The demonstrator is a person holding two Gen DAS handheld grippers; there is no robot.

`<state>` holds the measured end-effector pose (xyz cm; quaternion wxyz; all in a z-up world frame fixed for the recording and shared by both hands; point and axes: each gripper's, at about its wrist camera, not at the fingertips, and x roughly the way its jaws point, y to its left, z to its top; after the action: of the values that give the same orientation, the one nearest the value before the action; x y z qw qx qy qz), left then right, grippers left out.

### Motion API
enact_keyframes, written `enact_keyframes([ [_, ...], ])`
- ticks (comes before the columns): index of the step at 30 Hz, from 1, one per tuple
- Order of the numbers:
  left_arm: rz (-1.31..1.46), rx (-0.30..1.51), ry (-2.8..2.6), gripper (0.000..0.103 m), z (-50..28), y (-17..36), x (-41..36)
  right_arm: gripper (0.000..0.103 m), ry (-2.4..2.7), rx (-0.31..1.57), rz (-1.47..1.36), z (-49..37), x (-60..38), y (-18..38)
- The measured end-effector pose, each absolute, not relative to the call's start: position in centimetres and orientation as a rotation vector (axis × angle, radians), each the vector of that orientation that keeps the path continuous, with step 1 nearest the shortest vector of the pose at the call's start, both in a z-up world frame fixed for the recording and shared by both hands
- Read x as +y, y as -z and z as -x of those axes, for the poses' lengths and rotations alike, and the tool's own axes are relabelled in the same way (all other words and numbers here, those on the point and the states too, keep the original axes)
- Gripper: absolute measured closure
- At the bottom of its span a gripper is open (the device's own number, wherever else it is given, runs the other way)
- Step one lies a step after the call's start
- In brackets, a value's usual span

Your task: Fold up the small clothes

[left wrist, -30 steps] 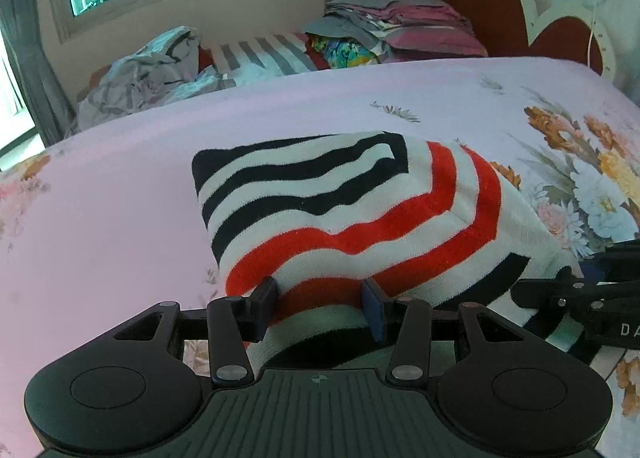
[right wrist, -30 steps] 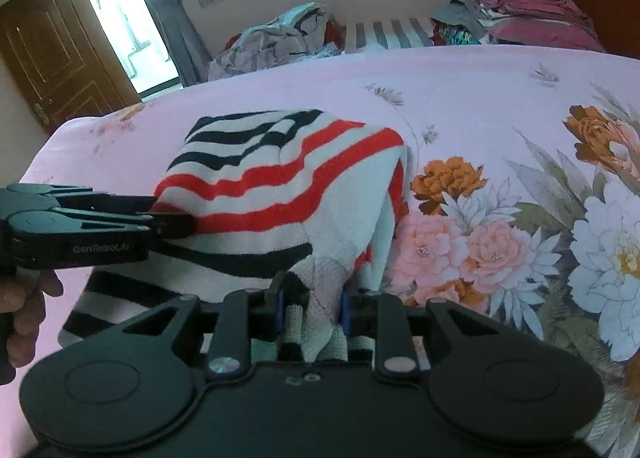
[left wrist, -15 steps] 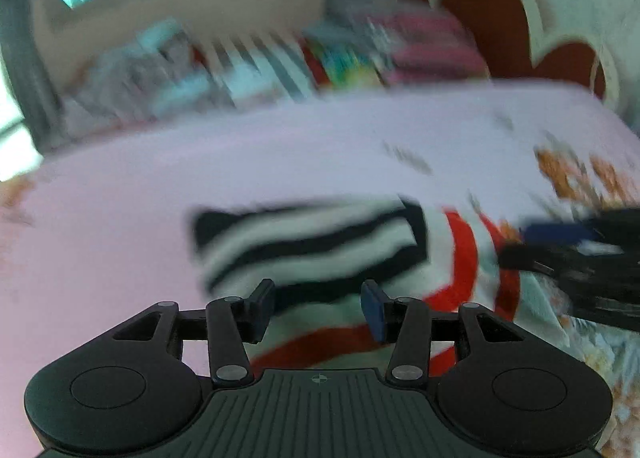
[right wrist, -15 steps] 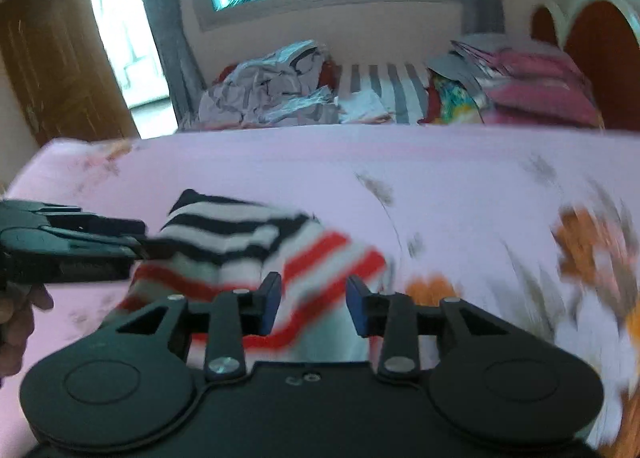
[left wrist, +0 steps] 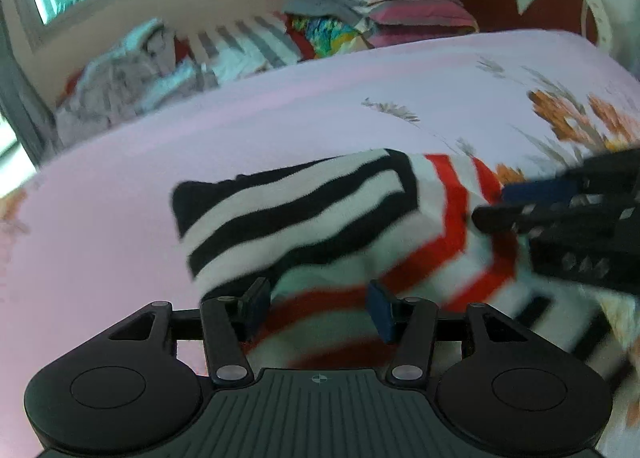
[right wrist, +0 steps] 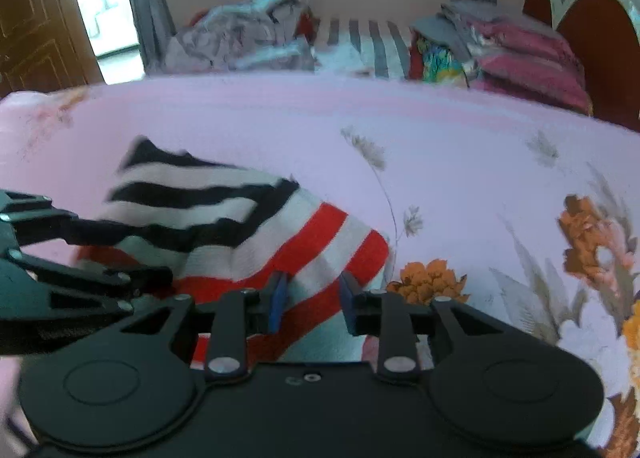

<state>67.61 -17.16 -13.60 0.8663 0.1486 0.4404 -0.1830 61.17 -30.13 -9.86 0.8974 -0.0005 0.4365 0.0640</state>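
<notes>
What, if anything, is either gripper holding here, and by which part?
Nothing. The left gripper, opening, and the right gripper stand open over the striped red, black and white knitted garment.

Both wrist cameras look steeply down, close over the same striped garment [left wrist: 320, 209].

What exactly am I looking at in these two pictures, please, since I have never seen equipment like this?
A person holds a two-finger tool in each hand, each with a camera looking along its fingers. One picture is from the left gripper, whose fingers are opening. The other is from the right gripper, also open. Each tool appears at the edge of the other's picture. On the pink floral bedsheet lies a folded striped garment, black, white and red. It shows behind both gaps, but neither tool visibly pinches it. At the far side are a stack of folded clothes and a loose pile.
</notes>
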Motion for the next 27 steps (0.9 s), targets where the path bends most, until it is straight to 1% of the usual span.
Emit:
enact_keyframes([
  [2, -0.342, 0.922, 0.386, 0.050, -65.8, 12.9, -16.8, 0.076, -0.167, 0.894, 0.010, -59.3, -29.9, 9.0],
  [5, -0.369, 0.930, 0.402, 0.050, -63.3, 12.4, -16.4, 0.076, -0.210, 0.910, 0.037, -56.4, -29.5, 8.4],
  [10, -0.333, 0.946, 0.398, 0.050, -61.1, 12.3, -15.2, 0.078, -0.218, 0.975, 0.113, -53.7, -29.2, 9.9],
  [12, -0.324, 0.951, 0.389, 0.046, -61.1, 13.2, -15.2, 0.077, -0.206, 0.988, 0.148, -53.8, -29.2, 11.3],
  [13, -0.324, 0.951, 0.379, 0.041, -61.2, 13.5, -15.3, 0.077, -0.200, 0.984, 0.132, -54.0, -29.4, 11.6],
  [14, -0.308, 0.956, 0.368, 0.038, -61.5, 13.7, -15.3, 0.077, -0.193, 0.986, 0.119, -54.3, -29.4, 11.7],
  [18, -0.277, 0.963, 0.346, 0.038, -60.9, 13.3, -15.0, 0.077, -0.194, 0.988, 0.121, -54.4, -29.4, 11.2],
  [21, -0.294, 0.944, 0.341, 0.038, -58.8, 12.2, -14.6, 0.074, -0.209, 0.939, 0.104, -52.5, -29.8, 9.2],
  [24, -0.286, 0.948, 0.329, 0.038, -57.2, 11.8, -14.1, 0.075, -0.228, 0.914, 0.096, -51.1, -30.1, 8.0],
  [27, -0.281, 0.971, 0.307, 0.038, -56.6, 12.5, -14.1, 0.075, -0.233, 0.949, 0.085, -51.1, -30.3, 8.9],
])
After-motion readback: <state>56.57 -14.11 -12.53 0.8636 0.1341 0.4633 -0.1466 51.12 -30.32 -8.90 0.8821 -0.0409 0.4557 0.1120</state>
